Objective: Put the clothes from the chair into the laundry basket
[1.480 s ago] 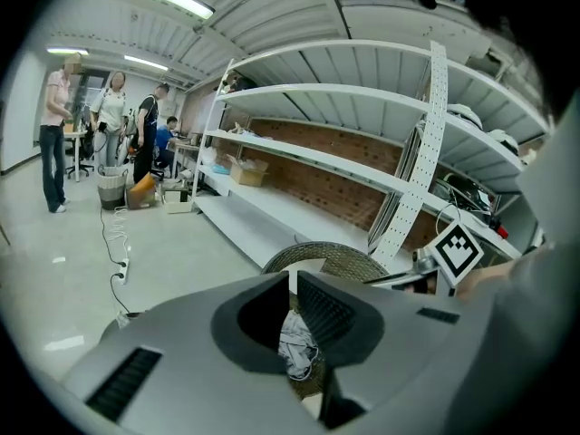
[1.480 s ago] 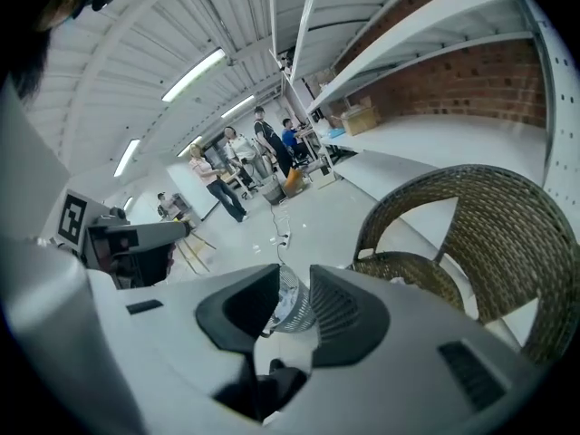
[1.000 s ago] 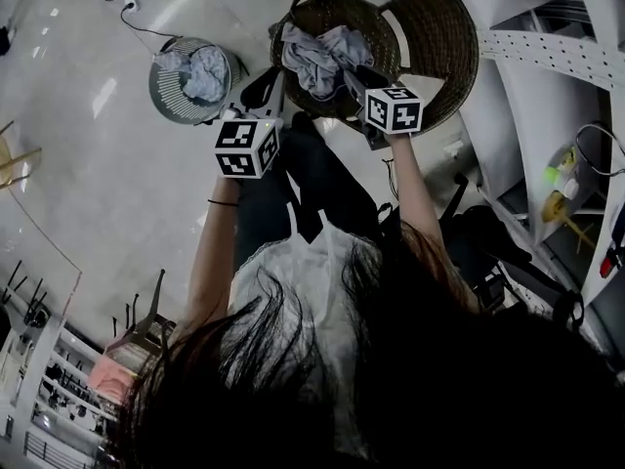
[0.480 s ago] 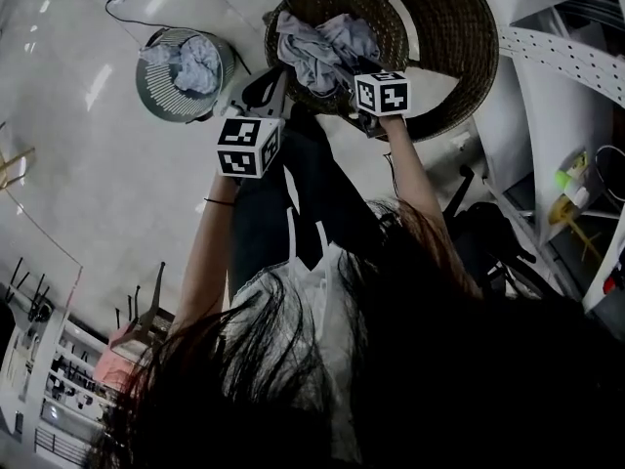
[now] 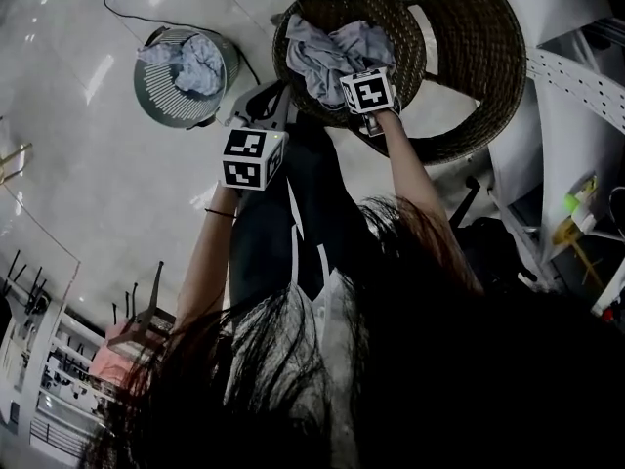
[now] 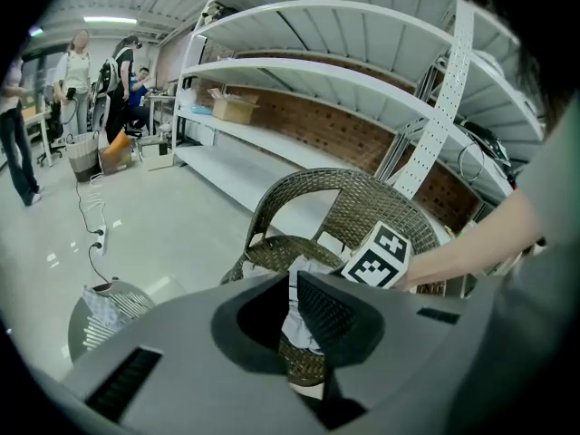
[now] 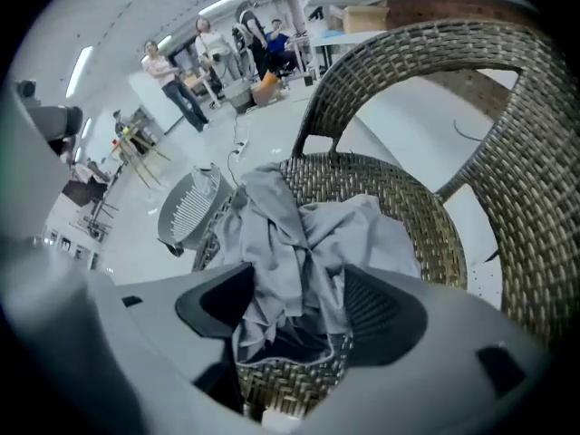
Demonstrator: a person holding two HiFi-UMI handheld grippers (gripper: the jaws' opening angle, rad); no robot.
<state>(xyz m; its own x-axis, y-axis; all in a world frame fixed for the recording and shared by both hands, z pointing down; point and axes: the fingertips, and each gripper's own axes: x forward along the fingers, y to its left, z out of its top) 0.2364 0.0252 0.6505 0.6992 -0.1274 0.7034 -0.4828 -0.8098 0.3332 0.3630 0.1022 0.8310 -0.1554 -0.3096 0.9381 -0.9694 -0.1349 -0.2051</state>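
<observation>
**Open Claw Over the Pile of Clothes**

In the head view, the brown woven chair (image 5: 469, 57) stood at 12 o'clock, right at the top. A heap of grey clothes (image 5: 327, 47) lay on its round seat. The laundry basket (image 5: 146, 86) stood on the shiny floor (image 5: 88, 184) at 11 o'clock. It was on the 9 o'clock side of the chair and did not touch it. Some pale cloth (image 5: 195, 59) was already inside it.

The right gripper (image 7: 294, 311) pointed steeply down at the heap. Its jaws had just been opening and stood wide apart. In its own view, grey cloth lay in the gap between them. The pads did not squeeze the cloth, so this claw held nothing. The woven front edge of the seat showed at 6 o'clock, under the cloth.

The left gripper (image 6: 292, 314) was on the 8 o'clock side of the right one in the head view, near the front of the chair. Its jaws were almost together, with only a thin slit between them. Nothing was in them. A bit of the clothes showed through the slit, farther off on the seat. The right gripper's marker cube (image 6: 385, 256) sat at 2 o'clock from the slit.

In the left gripper view, big grey shelves (image 6: 362, 71) rose behind the chair at 12 o'clock. Some people (image 6: 118, 71) stood far off at 10 o'clock.
</observation>
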